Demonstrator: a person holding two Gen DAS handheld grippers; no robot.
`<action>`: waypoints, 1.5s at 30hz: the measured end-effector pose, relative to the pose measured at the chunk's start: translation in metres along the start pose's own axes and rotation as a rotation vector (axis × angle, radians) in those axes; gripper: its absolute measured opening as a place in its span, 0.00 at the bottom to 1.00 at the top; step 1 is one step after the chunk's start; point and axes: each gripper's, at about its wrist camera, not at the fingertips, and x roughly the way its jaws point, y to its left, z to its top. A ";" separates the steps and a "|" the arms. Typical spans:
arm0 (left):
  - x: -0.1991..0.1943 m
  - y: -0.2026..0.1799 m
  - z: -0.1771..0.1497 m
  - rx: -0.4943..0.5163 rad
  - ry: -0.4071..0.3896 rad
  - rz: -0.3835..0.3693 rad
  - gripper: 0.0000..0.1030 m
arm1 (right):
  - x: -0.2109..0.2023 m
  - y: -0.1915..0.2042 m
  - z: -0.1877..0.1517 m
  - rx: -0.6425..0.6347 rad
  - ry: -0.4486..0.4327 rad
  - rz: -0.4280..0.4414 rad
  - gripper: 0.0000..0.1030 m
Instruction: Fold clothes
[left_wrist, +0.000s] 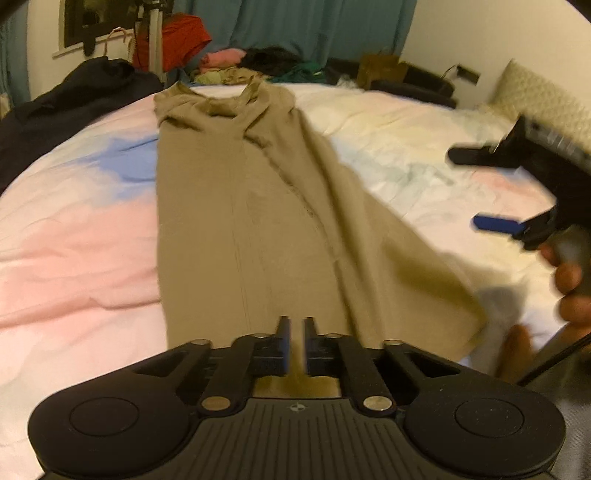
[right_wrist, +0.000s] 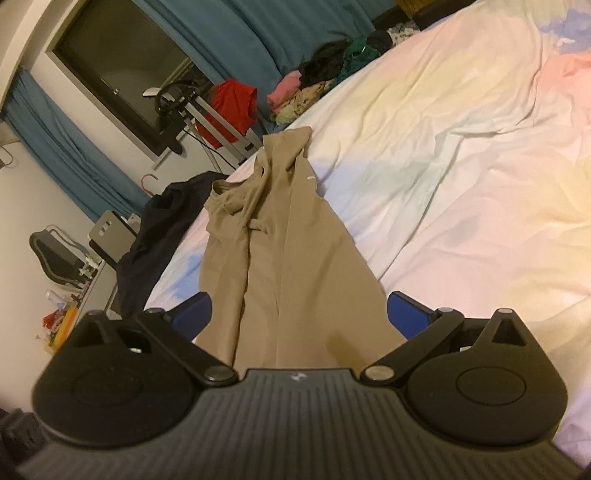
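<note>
A long tan garment (left_wrist: 240, 221) lies lengthwise on the pastel bed cover (left_wrist: 74, 240), its narrow top end far away and its wide hem near me. My left gripper (left_wrist: 297, 332) hovers over the near hem. Its fingers stand almost together with a slim gap, and no cloth is visibly pinched. A hand (left_wrist: 572, 288) holds my right gripper (left_wrist: 464, 189) at the right, open wide above the cover. In the right wrist view, the right gripper (right_wrist: 301, 314) spreads open with the tan garment (right_wrist: 280, 266) running between and under its blue pads (right_wrist: 406, 314).
A pile of mixed clothes (left_wrist: 258, 62) sits at the far edge of the bed. A dark garment (left_wrist: 74, 92) drapes over the far left corner. A red garment (left_wrist: 181, 40) hangs on a stand by teal curtains. A pillow (left_wrist: 535, 99) lies far right.
</note>
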 end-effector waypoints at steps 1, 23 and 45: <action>0.003 -0.002 -0.004 0.006 0.007 0.022 0.23 | 0.000 -0.001 0.000 0.000 0.002 0.003 1.00; -0.040 -0.023 0.002 0.122 -0.156 0.025 0.01 | 0.002 -0.014 0.004 0.045 0.010 -0.035 1.00; -0.005 0.045 -0.009 -0.418 -0.029 -0.172 0.65 | 0.029 -0.036 0.004 0.176 0.139 -0.075 0.77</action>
